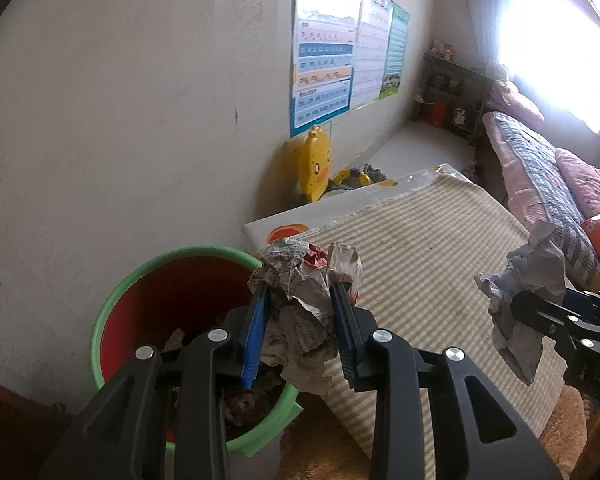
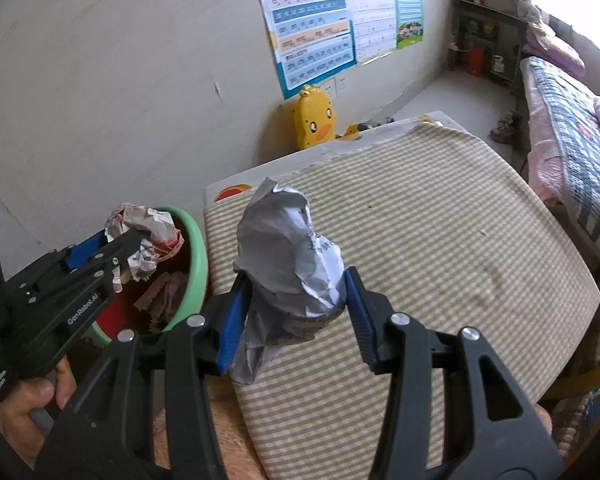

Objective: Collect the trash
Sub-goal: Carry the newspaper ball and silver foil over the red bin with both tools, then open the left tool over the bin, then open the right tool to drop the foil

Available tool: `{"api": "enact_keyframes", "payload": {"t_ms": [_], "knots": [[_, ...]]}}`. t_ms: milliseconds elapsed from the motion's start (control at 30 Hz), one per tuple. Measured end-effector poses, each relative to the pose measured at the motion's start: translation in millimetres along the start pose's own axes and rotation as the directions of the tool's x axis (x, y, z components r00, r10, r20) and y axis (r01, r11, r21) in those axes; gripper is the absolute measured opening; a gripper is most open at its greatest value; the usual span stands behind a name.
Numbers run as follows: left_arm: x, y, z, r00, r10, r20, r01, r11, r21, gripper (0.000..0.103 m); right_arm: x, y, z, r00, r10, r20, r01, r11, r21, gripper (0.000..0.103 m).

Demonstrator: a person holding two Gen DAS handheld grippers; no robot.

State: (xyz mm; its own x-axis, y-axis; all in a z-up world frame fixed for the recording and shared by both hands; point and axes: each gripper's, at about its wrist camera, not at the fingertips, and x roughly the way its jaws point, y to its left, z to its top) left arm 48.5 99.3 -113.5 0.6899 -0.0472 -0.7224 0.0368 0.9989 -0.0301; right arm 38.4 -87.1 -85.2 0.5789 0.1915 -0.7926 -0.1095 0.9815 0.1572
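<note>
My left gripper (image 1: 300, 292) is shut on a crumpled newspaper wad (image 1: 300, 304) and holds it over the right rim of a red bin with a green rim (image 1: 112, 300). The bin holds more crumpled paper. In the right wrist view the left gripper (image 2: 120, 240) with its wad (image 2: 148, 236) hangs above the bin (image 2: 198, 264). My right gripper (image 2: 296, 284) is shut on a crumpled white paper (image 2: 292, 256) above the striped mat (image 2: 440, 240). It also shows in the left wrist view (image 1: 516, 304) with its paper (image 1: 528, 280), right of the bin.
A yellow duck toy (image 1: 318, 164) leans on the wall behind the mat. Posters (image 1: 328, 60) hang on the wall. A bed with quilts (image 1: 548, 176) lies at the right. A dark shelf (image 1: 452, 88) stands at the far end.
</note>
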Motion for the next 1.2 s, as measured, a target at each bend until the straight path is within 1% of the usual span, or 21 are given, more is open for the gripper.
{"api": "enact_keyframes", "payload": {"t_ms": [233,467,567,900,1200], "knots": [[9.3,25.6,-5.1,0.998,0.051,-0.027,-0.052,0.998,-0.045,0.029,8.2,14.2,0.8,1.000,0.022,-0.017,-0.023,0.999,-0.027,0.046],[11.2,38.3,-8.7,0.997,0.069,-0.037,-0.071,0.996,-0.062,0.029,15.3,24.0,3.7,0.999,0.040,-0.028,-0.041,0.998,-0.042,0.046],[15.0,46.2,-8.9,0.995,0.089,-0.044,-0.092,0.994,-0.067,0.029,18.5,31.2,6.0,0.998,0.047,-0.032,-0.049,0.997,-0.061,0.046],[27.5,81.4,-17.0,0.981,0.173,-0.086,-0.182,0.977,-0.107,0.029,32.0,54.3,11.4,0.996,0.080,-0.049,-0.085,0.990,-0.109,0.046],[39.2,102.4,-25.5,0.970,0.208,-0.125,-0.223,0.967,-0.126,0.030,58.4,90.8,18.4,0.987,0.128,-0.101,-0.144,0.975,-0.170,0.046]]}}
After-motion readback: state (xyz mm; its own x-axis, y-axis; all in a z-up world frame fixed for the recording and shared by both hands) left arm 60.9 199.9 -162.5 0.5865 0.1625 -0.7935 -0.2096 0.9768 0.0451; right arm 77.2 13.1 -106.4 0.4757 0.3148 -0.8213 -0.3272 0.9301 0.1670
